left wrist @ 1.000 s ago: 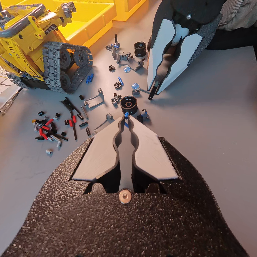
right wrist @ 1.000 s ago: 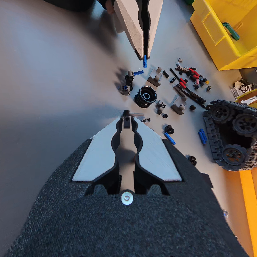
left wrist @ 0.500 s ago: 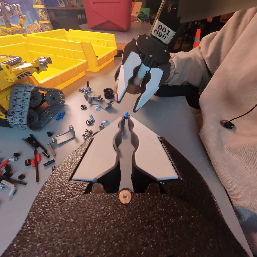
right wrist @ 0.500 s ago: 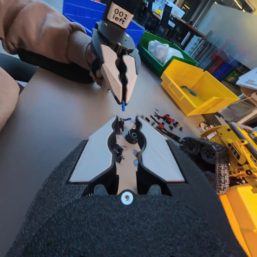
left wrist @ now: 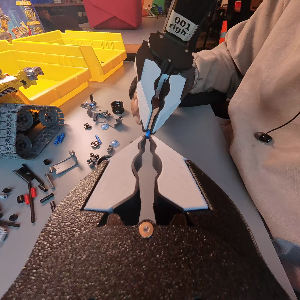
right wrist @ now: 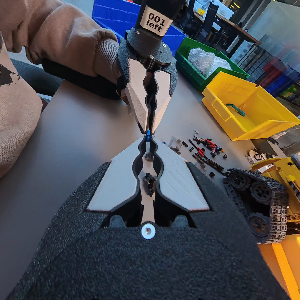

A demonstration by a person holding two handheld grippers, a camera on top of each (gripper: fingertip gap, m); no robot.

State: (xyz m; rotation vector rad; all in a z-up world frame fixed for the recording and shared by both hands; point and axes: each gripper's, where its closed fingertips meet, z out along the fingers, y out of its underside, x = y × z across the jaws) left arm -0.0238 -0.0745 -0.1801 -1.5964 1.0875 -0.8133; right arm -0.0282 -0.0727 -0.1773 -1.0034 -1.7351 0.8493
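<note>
The two grippers meet tip to tip above the grey table (left wrist: 186, 133), with a small blue pin (left wrist: 147, 134) bridging them. Its long axis runs straight from one tip to the other. The left gripper (left wrist: 147, 138) is clamped on the pin's near end. The right gripper (right wrist: 147, 139) is nearly closed around the far end; whether it grips cannot be told. Loose parts (left wrist: 97, 142) and a yellow tracked model (left wrist: 24, 123) lie off to the left

Pin (left wrist: 147, 134): I see blue.
Left claw (left wrist: 146, 138): pale grey fingers, black speckled body.
Surface (left wrist: 191, 129): grey.
Bins (left wrist: 68, 53): yellow.
Tracked model (left wrist: 24, 123): yellow, grey treads.
</note>
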